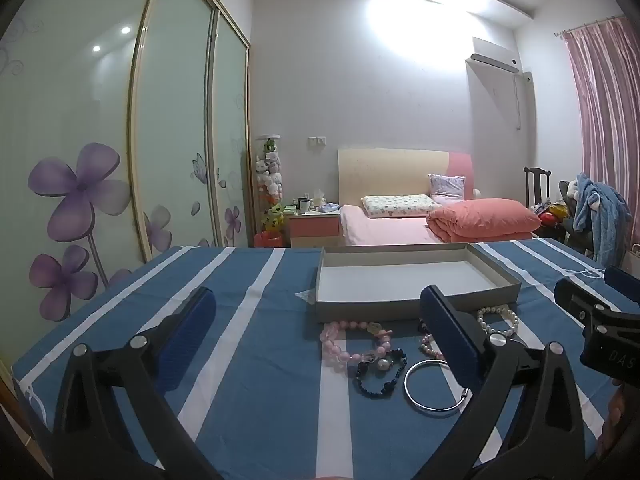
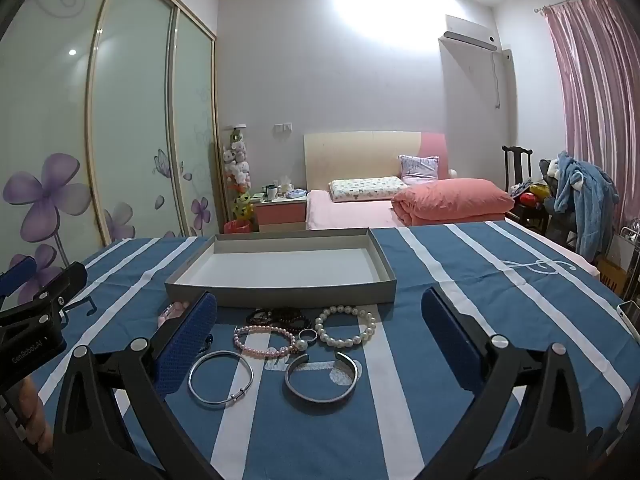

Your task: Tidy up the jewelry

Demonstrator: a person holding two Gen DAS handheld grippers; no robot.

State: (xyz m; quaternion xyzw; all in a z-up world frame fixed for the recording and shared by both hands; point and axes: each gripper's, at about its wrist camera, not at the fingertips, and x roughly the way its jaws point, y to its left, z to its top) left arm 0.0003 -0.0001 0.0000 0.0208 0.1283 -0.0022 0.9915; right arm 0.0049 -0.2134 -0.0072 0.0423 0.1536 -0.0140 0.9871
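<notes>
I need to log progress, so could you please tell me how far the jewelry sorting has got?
Nothing is sorted yet: the shallow grey cardboard tray holds nothing. Both the left gripper and right gripper hover open, holding nothing. White pearl bracelet, silver bangle and the others remain on the striped cloth.

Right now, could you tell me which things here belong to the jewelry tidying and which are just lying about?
Job: grey tray, white pearl bracelet, pink bead bracelet, silver bangle, open cuff, small ring.
Lying about: pink duvet, blue robe, plush toys.
</notes>
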